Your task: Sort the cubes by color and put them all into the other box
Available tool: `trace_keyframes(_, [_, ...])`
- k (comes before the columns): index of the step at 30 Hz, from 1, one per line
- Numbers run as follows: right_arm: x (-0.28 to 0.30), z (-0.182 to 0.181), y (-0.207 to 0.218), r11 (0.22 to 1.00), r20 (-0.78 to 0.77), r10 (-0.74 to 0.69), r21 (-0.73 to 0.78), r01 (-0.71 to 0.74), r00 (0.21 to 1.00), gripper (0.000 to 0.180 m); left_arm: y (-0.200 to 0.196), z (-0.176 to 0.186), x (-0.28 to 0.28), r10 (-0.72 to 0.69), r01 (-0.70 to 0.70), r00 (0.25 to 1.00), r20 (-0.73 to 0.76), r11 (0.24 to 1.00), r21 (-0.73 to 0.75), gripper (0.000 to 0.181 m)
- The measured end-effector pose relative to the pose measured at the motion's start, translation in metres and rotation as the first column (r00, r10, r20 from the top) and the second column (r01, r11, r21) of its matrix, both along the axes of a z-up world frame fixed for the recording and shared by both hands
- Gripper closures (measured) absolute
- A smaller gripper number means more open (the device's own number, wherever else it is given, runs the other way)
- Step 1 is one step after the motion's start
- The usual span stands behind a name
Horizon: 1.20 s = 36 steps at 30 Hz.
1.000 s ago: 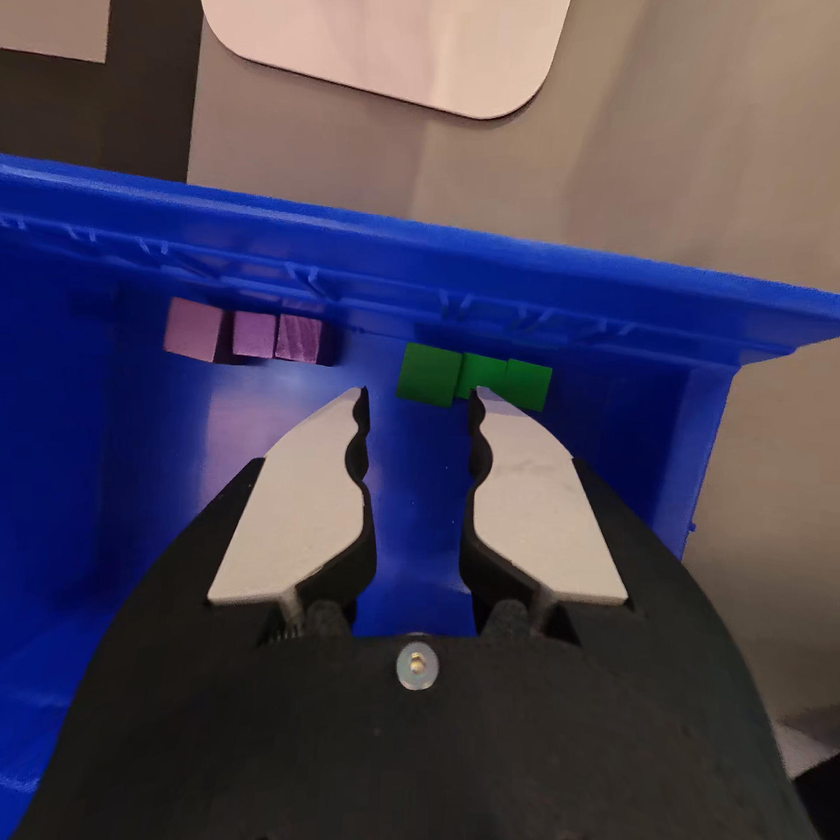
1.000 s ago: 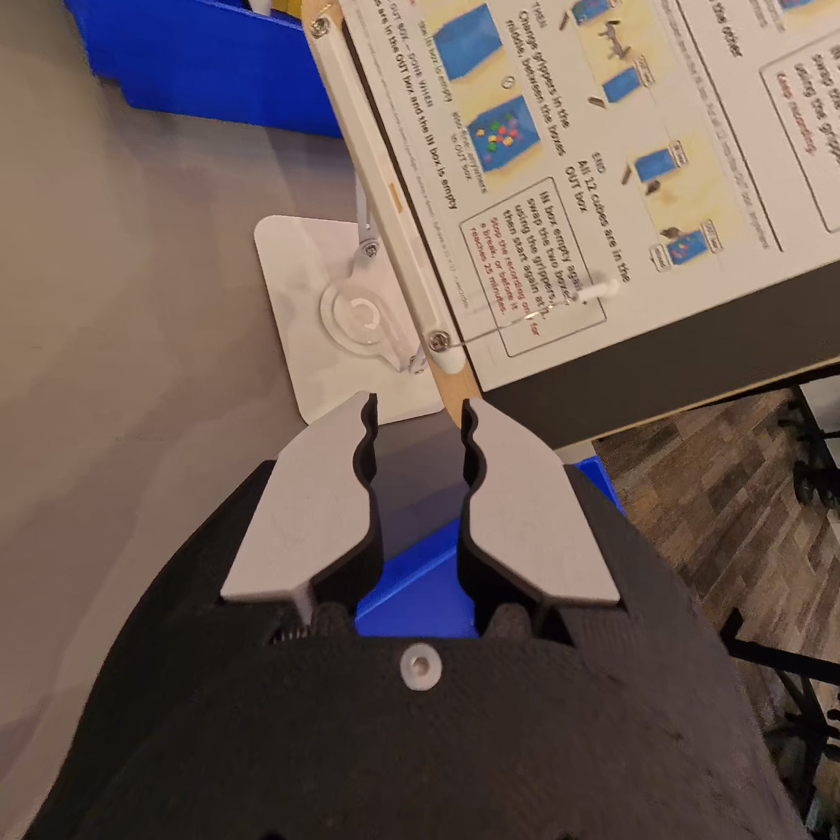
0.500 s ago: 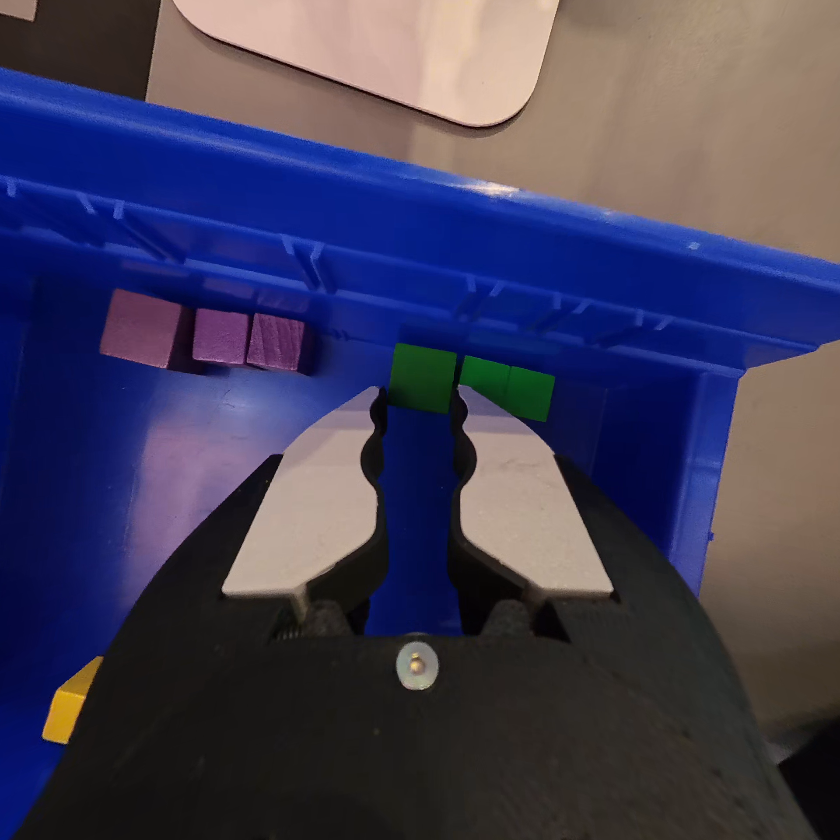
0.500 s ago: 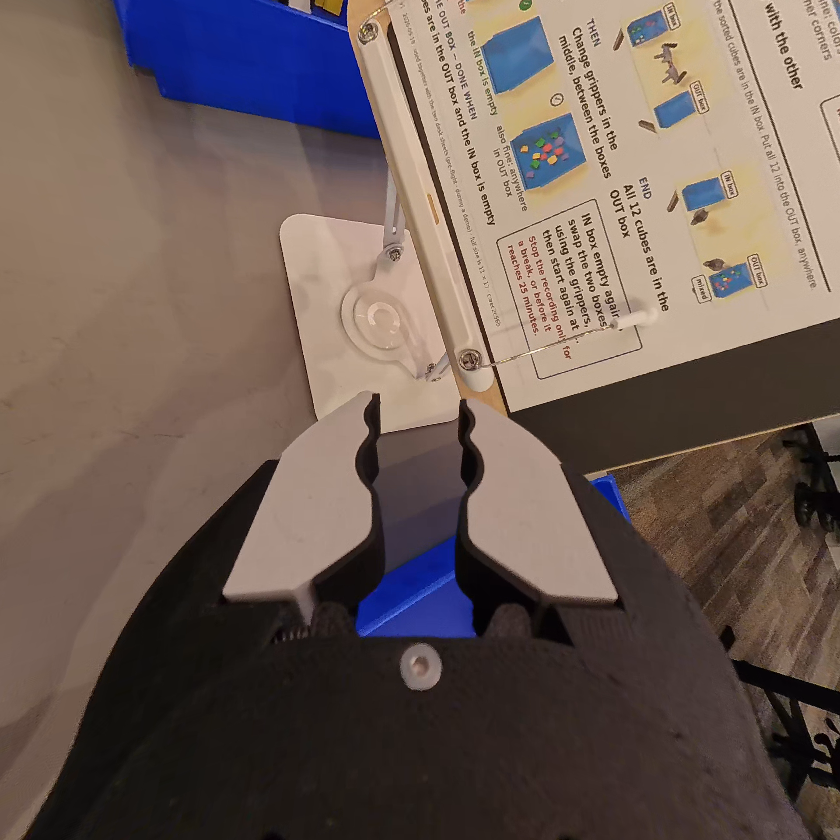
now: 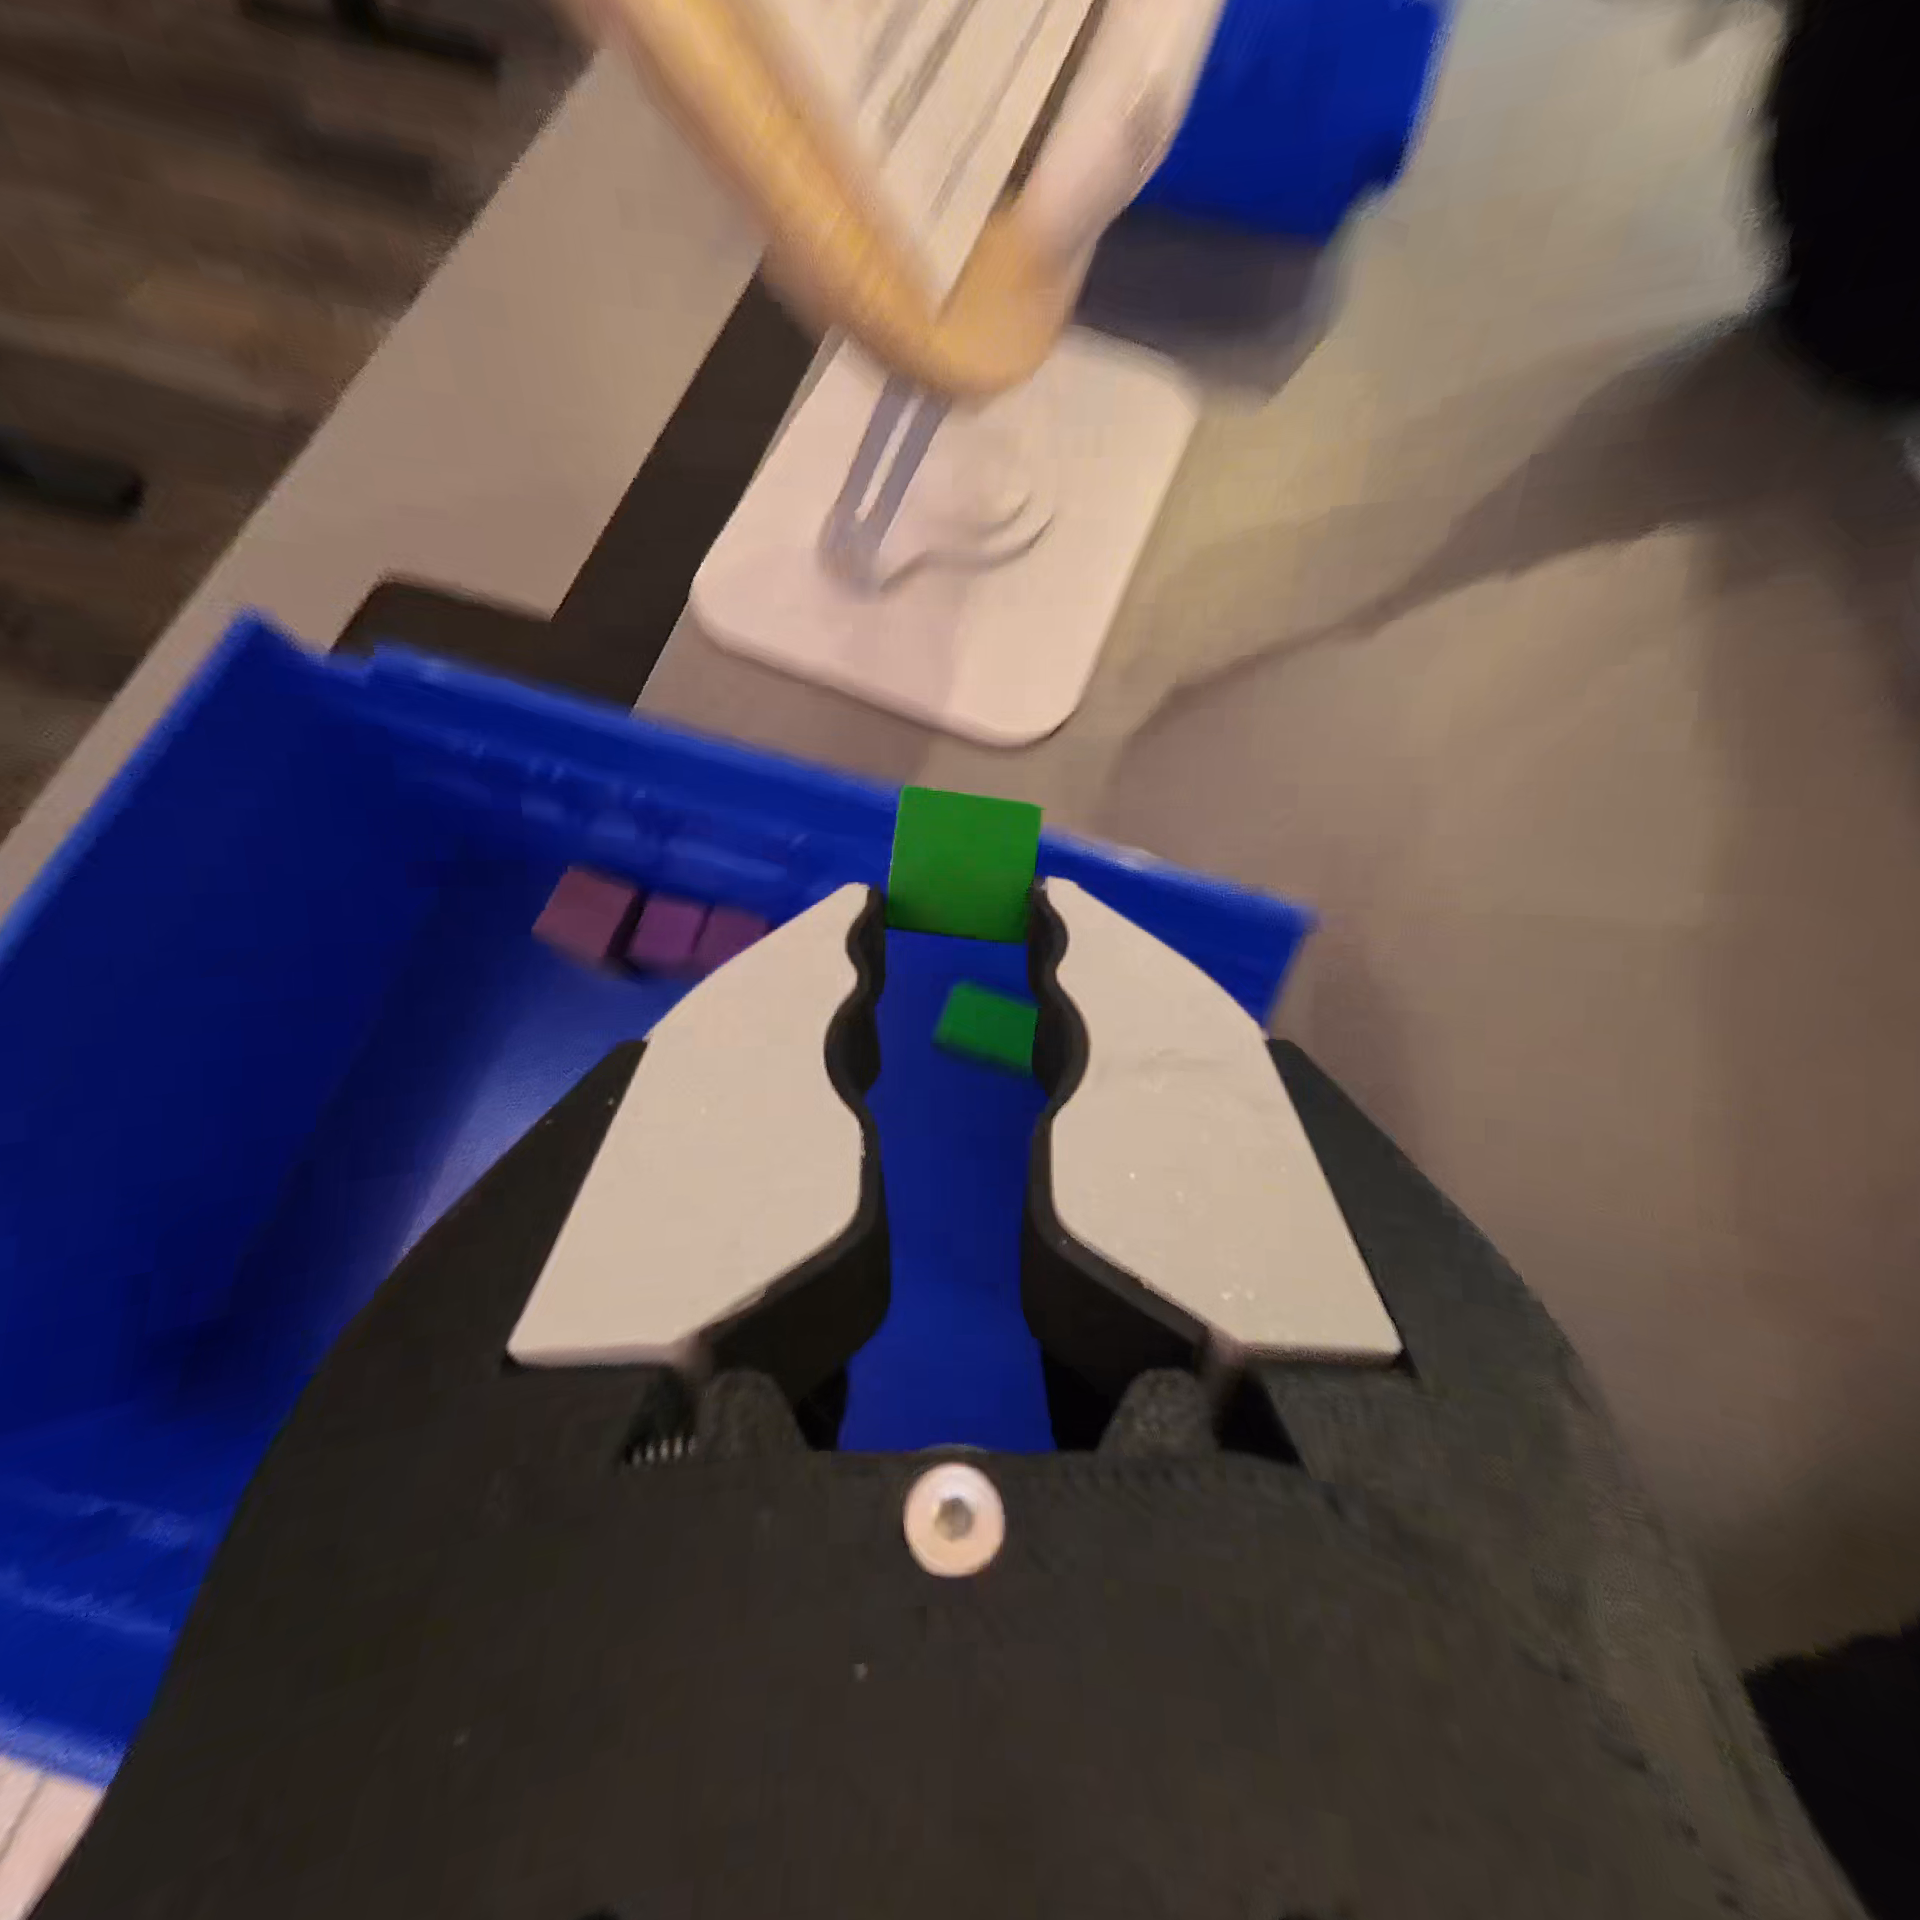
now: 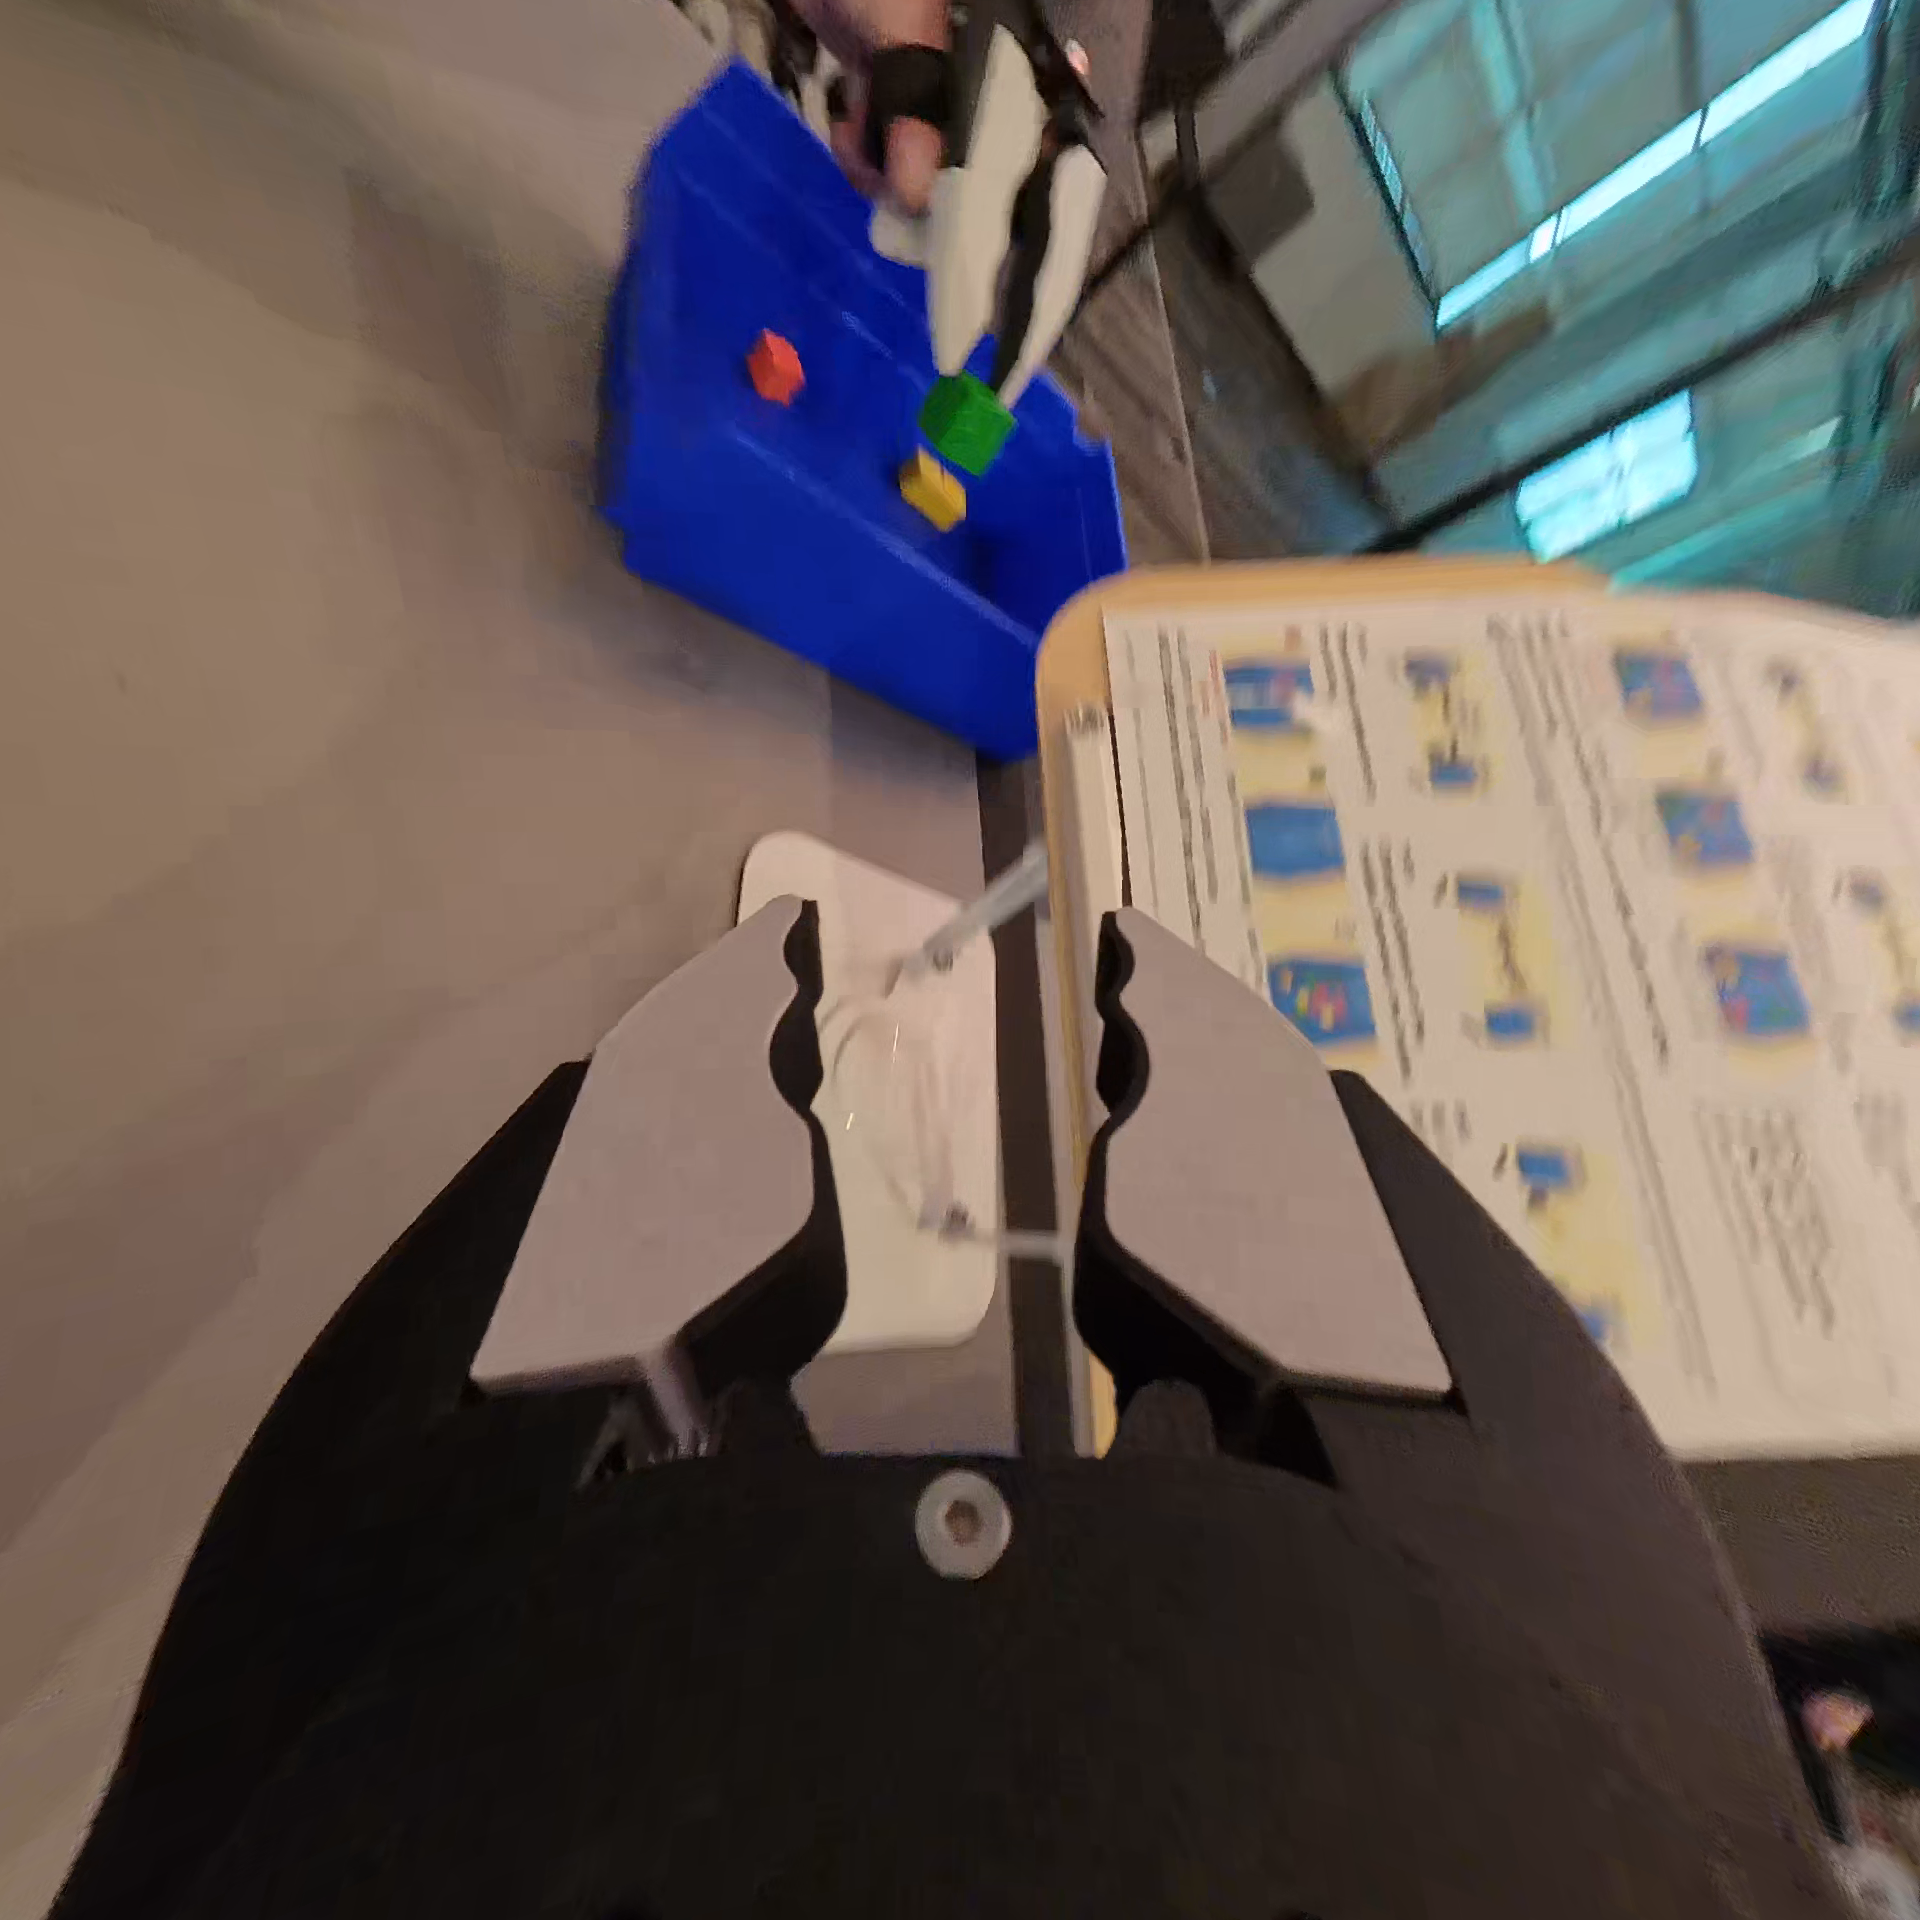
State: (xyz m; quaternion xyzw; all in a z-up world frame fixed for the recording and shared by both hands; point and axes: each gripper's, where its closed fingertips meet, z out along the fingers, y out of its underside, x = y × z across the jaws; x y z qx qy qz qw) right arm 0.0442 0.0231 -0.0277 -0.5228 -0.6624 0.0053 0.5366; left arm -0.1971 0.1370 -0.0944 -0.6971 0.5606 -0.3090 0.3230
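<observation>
Between the left gripper's tips sits a green cube, pinched on two opposite faces and lifted about level with the far rim of the blue box. Below the jaws, on the box floor, lies another green cube, partly hidden by the right-hand finger. Ahead-left, three purple cubes sit in a row tight against the far wall. Box is smooth moulded plastic, ribbed under the rim; cubes are matte with sharp corners. Open tabletop to the right of the box; ahead, a white rounded-corner stand base stands just past the rim. Frame is motion-blurred.

Right gripper is spread wide, nothing between the fingers, hovering above the stand base with the tilted wooden board and its printed sheet just to its right. Far ahead, the same box shows the left gripper holding the green cube above it, with a red cube and a yellow cube well apart on the floor. Plain grey tabletop to the left is open.
</observation>
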Motion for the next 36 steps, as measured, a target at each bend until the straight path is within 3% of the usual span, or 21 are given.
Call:
trace_keyframes(1, [-0.017, 0.002, -0.007, 0.997, -0.002, 0.050, 0.050, -0.050, 0.999, 0.125, -0.014, 0.017, 0.003, -0.041, 0.041, 0.997, 0.068, 0.999, -0.003, 0.155])
trace_keyframes(3, [-0.049, 0.004, -0.024, 0.977, 0.013, 0.155, 0.146, -0.155, 0.988, 0.130, -0.054, 0.049, 0.018, -0.199, 0.194, 0.963, 0.181, 0.980, 0.048, 0.155])
trace_keyframes(5, [-0.075, 0.002, -0.035, 0.948, 0.050, 0.214, 0.230, -0.219, 0.976, 0.128, -0.092, 0.062, 0.038, -0.331, 0.325, 0.922, 0.200, 0.944, 0.064, 0.155])
trace_keyframes(9, [-0.110, 0.001, -0.058, 0.883, 0.130, 0.288, 0.349, -0.315, 0.949, 0.125, -0.145, 0.060, 0.082, -0.524, 0.537, 0.821, 0.228, 0.844, 0.007, 0.155])
trace_keyframes(13, [-0.118, -0.010, -0.072, 0.856, 0.210, 0.322, 0.351, -0.379, 0.923, 0.126, -0.169, 0.049, 0.111, -0.608, 0.637, 0.755, 0.246, 0.769, -0.057, 0.155])
trace_keyframes(17, [-0.119, -0.024, -0.074, 0.861, 0.264, 0.331, 0.308, -0.404, 0.906, 0.128, -0.174, 0.041, 0.123, -0.628, 0.664, 0.737, 0.251, 0.741, -0.097, 0.155])
trace_keyframes(23, [-0.121, -0.040, -0.076, 0.869, 0.297, 0.356, 0.244, -0.431, 0.886, 0.152, -0.183, 0.034, 0.130, -0.656, 0.689, 0.719, 0.231, 0.716, -0.113, 0.156])
trace_keyframes(29, [-0.117, -0.025, -0.074, 0.892, 0.244, 0.328, 0.239, -0.384, 0.913, 0.152, -0.181, 0.045, 0.132, -0.631, 0.673, 0.726, 0.275, 0.735, -0.089, 0.154])
trace_keyframes(31, [-0.110, -0.013, -0.072, 0.898, 0.212, 0.318, 0.246, -0.366, 0.924, 0.152, -0.176, 0.047, 0.131, -0.605, 0.635, 0.758, 0.244, 0.770, -0.065, 0.138])
trace_keyframes(34, [-0.086, 0.012, -0.061, 0.918, 0.161, 0.258, 0.267, -0.294, 0.953, 0.152, -0.164, 0.062, 0.123, -0.556, 0.572, 0.792, 0.254, 0.820, 0.011, 0.149])
trace_keyframes(36, [-0.060, 0.030, -0.050, 0.934, 0.118, 0.193, 0.282, -0.220, 0.974, 0.152, -0.152, 0.069, 0.113, -0.515, 0.514, 0.824, 0.235, 0.855, 0.073, 0.175])
